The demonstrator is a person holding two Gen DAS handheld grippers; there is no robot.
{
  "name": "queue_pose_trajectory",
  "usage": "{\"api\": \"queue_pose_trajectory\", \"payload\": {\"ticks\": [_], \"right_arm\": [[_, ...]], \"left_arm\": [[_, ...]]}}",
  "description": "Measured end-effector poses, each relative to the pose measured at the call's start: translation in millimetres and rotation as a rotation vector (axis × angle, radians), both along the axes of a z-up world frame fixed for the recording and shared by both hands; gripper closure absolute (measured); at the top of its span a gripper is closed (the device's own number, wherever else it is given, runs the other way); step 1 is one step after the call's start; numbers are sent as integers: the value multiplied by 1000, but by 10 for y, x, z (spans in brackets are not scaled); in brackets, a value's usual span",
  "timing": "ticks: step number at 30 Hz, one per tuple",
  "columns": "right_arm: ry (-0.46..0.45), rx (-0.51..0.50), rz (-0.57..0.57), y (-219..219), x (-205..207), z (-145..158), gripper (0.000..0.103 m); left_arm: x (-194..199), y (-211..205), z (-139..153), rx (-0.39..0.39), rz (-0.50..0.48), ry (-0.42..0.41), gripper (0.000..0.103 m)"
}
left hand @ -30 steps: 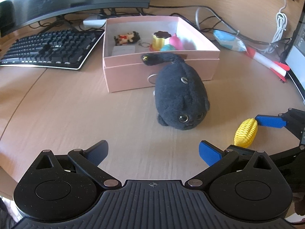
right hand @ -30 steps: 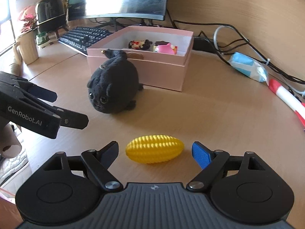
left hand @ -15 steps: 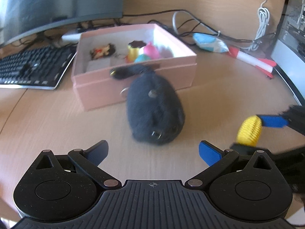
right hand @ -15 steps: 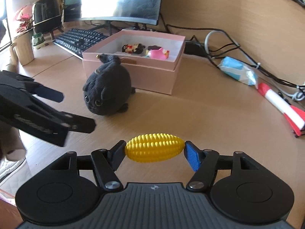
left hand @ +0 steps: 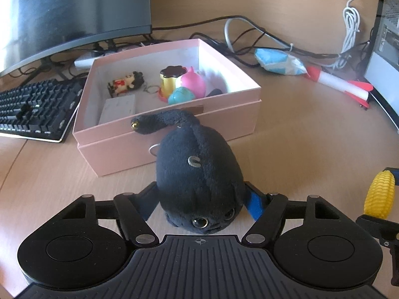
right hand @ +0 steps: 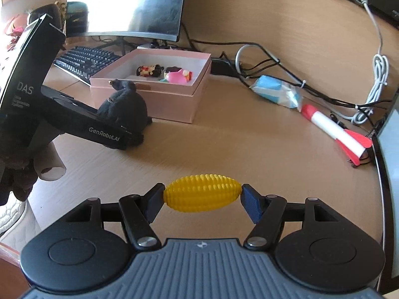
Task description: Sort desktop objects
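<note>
A black plush cat (left hand: pixel 199 169) lies on the wooden desk right in front of an open pink box (left hand: pixel 119 154), its tail over the box's front wall. My left gripper (left hand: pixel 202 199) straddles the plush's head end; its jaws are closing and both pads touch the plush's sides. A yellow corn toy (right hand: pixel 202 195) is pinched end to end by my right gripper (right hand: pixel 202 199), shut on it just above the desk. The corn (left hand: pixel 379 194) also shows at the right edge of the left wrist view. The box (right hand: pixel 174 104) holds several small toys.
A black keyboard (left hand: pixel 32 109) and a monitor (left hand: pixel 62 7) stand left of the box. A blue-and-white packet (left hand: pixel 279 61), a red-and-white toy rocket (left hand: pixel 341 84) and tangled cables (left hand: pixel 249 27) lie at the back right. A computer case (left hand: pixel 389 37) stands at the right edge.
My left gripper moved forward onto the plush cat and its jaws came in against it. My right gripper shut on the yellow corn and lifted it off the desk.
</note>
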State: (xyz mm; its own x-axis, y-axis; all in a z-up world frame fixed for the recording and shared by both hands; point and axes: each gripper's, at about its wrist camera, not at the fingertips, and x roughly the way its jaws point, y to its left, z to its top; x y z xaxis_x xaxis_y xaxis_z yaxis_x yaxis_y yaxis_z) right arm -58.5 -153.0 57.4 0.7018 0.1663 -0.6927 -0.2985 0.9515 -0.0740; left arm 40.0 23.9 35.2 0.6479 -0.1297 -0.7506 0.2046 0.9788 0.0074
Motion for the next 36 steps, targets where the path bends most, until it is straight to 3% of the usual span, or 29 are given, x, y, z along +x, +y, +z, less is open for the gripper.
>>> {"api": "queue_pose_trajectory", "payload": {"ticks": [12,16,20,26,33,36], "right_arm": [[-3,-13,87,114,30,60,36],[-57,3,111,99,111,311,36],[-213,28,123,73,159,797,36],[-423,58,128,166,258,1357,36],[-517,29,156,386,325,1510,36],[-515,12,140,405,347,1467,36]], "left_arm": [[-506,159,165,-38,-55,7,32],[-695,266,418,-31,-76,-46,32],[-750,405,796,-28,-60,-150,32],[-421,446,1171,9,-74,-284,32],[287,504,1418,-12,-75,-354,31],[584,525,1391,-12,-82,-340,28]]}}
